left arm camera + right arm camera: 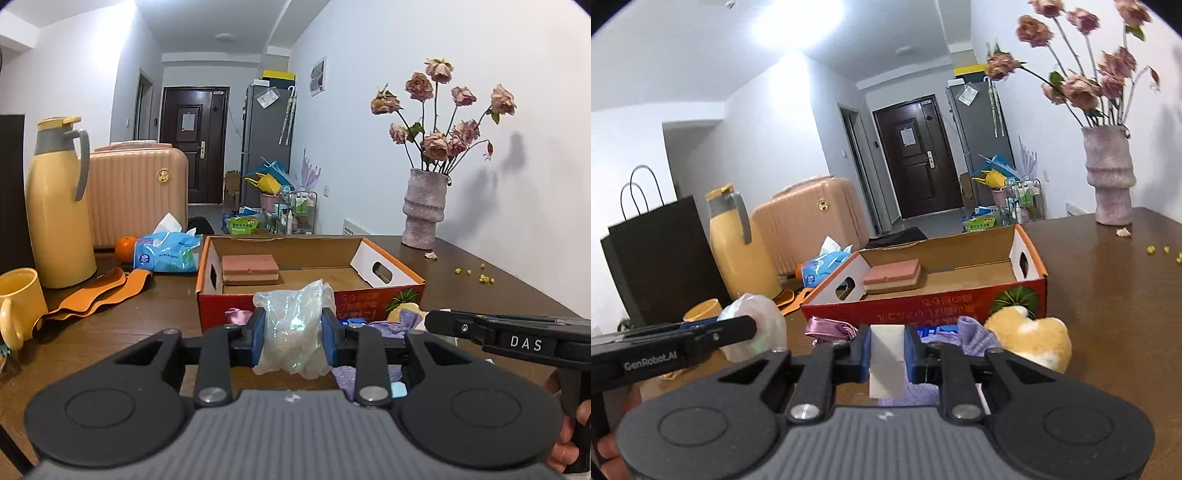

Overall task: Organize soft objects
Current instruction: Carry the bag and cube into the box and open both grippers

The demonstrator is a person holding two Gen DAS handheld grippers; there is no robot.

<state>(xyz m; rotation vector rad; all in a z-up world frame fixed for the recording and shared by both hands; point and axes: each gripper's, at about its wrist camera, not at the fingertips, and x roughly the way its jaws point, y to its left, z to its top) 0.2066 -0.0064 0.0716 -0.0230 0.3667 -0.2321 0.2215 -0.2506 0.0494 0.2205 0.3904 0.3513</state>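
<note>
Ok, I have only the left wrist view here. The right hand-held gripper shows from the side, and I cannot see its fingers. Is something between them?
Observer: Yes. The right hand-held gripper is shut on a white block, which stands upright between the blue pads.
Operator: And what lies before the right corner of the red box? I see only a little yellow there.
Observer: It is a yellow and white plush toy, lying on the table beside a purple cloth.
</note>
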